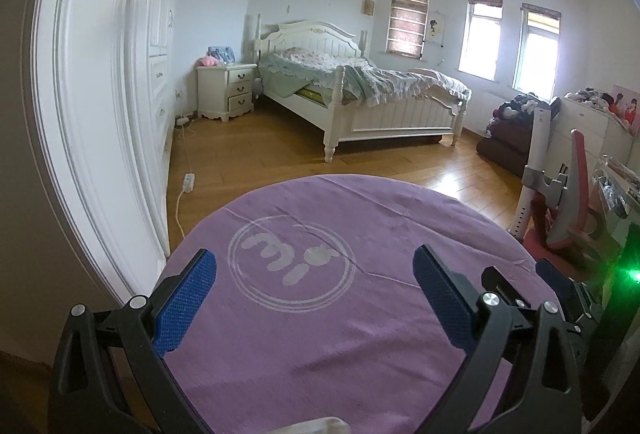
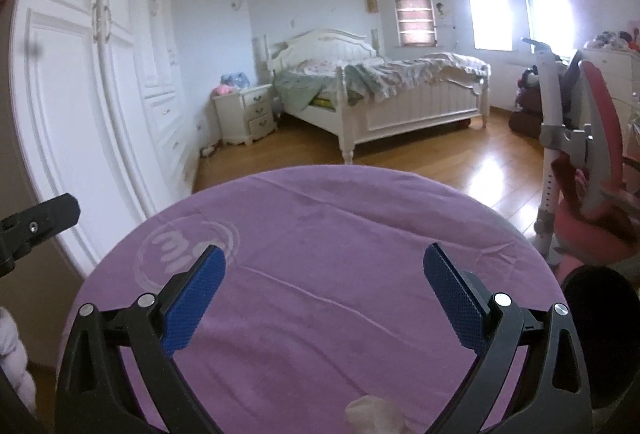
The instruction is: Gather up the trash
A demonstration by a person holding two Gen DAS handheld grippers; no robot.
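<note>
Crumpled tissue point(image 2: 374, 416) on purple cloth point(image 2: 320, 274)

Pale crumpled object point(image 2: 374, 416) at 6 o'clock — cut by bottom edge, nature undetermined. Similar white scrap point(image 1: 320, 426) likewise cut. Dark round item point(image 2: 600, 318) at 4 o'clock — partly out of view.

Purple cloth point(image 1: 360, 334) on the bench: a pale ringed logo point(image 1: 292, 264), letters seemingly "mi", upside down.
Elsewhere: no readable text.
</note>
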